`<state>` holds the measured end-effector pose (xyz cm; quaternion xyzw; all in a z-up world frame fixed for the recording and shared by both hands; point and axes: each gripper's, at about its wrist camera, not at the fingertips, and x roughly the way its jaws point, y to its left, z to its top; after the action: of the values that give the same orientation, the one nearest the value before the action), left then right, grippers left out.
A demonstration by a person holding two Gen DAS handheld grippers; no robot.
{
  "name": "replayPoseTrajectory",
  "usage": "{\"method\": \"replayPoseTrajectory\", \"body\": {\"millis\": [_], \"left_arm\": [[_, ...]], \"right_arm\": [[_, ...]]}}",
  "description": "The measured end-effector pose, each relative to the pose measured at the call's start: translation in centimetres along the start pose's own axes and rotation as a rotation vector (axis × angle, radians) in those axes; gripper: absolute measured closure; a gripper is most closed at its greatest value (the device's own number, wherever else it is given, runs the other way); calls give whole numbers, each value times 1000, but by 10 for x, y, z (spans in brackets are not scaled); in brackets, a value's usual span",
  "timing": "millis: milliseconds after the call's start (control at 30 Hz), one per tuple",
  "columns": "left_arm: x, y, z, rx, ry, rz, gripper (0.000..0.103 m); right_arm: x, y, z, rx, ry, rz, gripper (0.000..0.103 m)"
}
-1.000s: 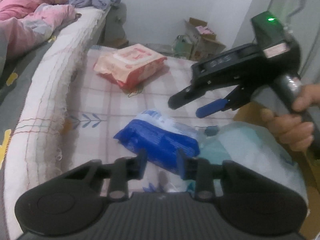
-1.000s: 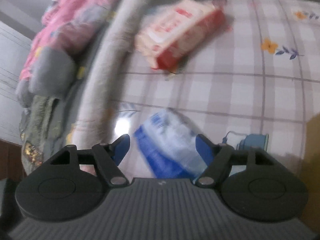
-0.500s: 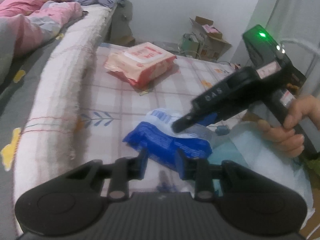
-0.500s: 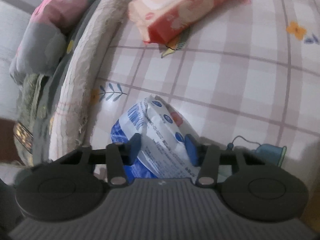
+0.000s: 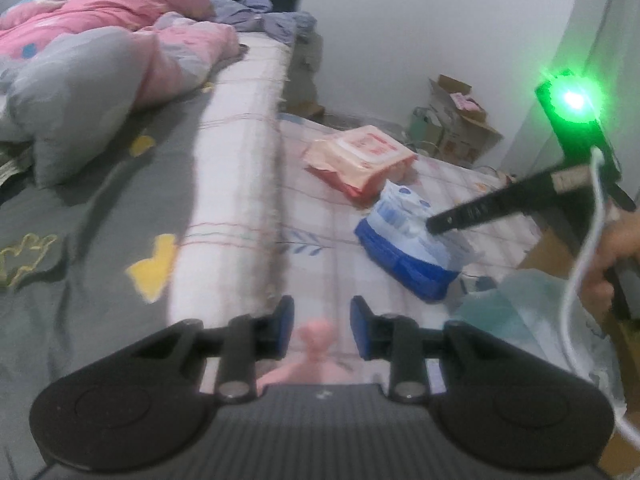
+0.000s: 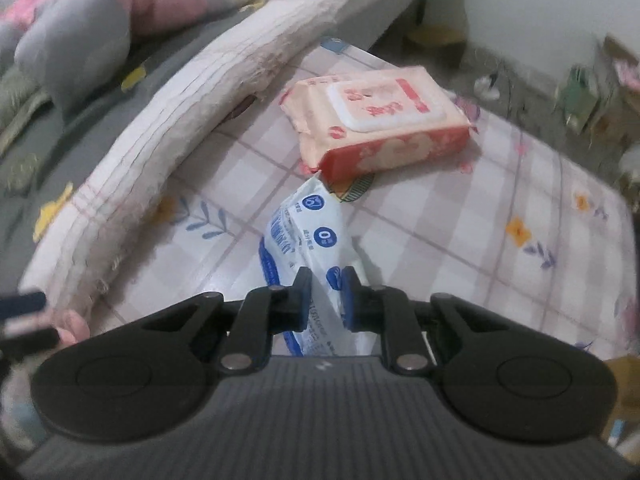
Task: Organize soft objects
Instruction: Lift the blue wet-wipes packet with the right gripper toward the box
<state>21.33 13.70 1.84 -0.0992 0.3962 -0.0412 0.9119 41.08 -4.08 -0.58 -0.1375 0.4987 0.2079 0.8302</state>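
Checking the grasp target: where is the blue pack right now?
The blue pack sits pinched between the closing right gripper's fingers, just in front of the red pack, over the checked mat.

Each hand-held gripper (image 6: 326, 294) has a black ribbed body, two round black discs, silver pivot screws and blue pads (image 5: 362, 330). The right unit carries a glowing green light (image 5: 574, 100), a white cable (image 5: 588, 240) and a small label

Blue-white soft pack (image 6: 308, 248) at frame centre, crumpled, tilted up off the checked surface (image 6: 460, 240). Pink-red wipes pack (image 6: 376, 124) lies flat above it, lid up, just beside.
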Motion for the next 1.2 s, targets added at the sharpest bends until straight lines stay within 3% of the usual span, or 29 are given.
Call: {"method": "replayPoseTrajectory", "body": {"millis": [133, 267, 367, 500, 600, 700, 900, 1000, 1200], "left_arm": [[-7, 9, -5, -19, 2, 6, 72], [-7, 11, -8, -25, 13, -12, 70], [-3, 9, -9, -32, 28, -47, 67], [13, -4, 1, -28, 57, -108, 59], [35, -14, 8, -30, 100, -136, 52], [63, -21, 16, -50, 165, -111, 51], [116, -15, 30, -160, 315, -86, 38], [135, -11, 30, -217, 371, -86, 27], [150, -15, 32, -236, 398, -114, 29]], "right_arm": [[-7, 21, -3, 6, 6, 87, 84], [-7, 20, -8, 121, 47, 255, 85], [-11, 8, -11, 204, 30, 338, 82], [-19, -19, -10, 284, -28, 358, 66], [-6, -39, -8, 350, -6, 372, 54], [17, -51, -10, 419, 57, 401, 50], [68, -54, -10, 481, 161, 454, 43], [88, -50, -10, 484, 205, 478, 41], [103, -46, -13, 517, 251, 579, 41]]}}
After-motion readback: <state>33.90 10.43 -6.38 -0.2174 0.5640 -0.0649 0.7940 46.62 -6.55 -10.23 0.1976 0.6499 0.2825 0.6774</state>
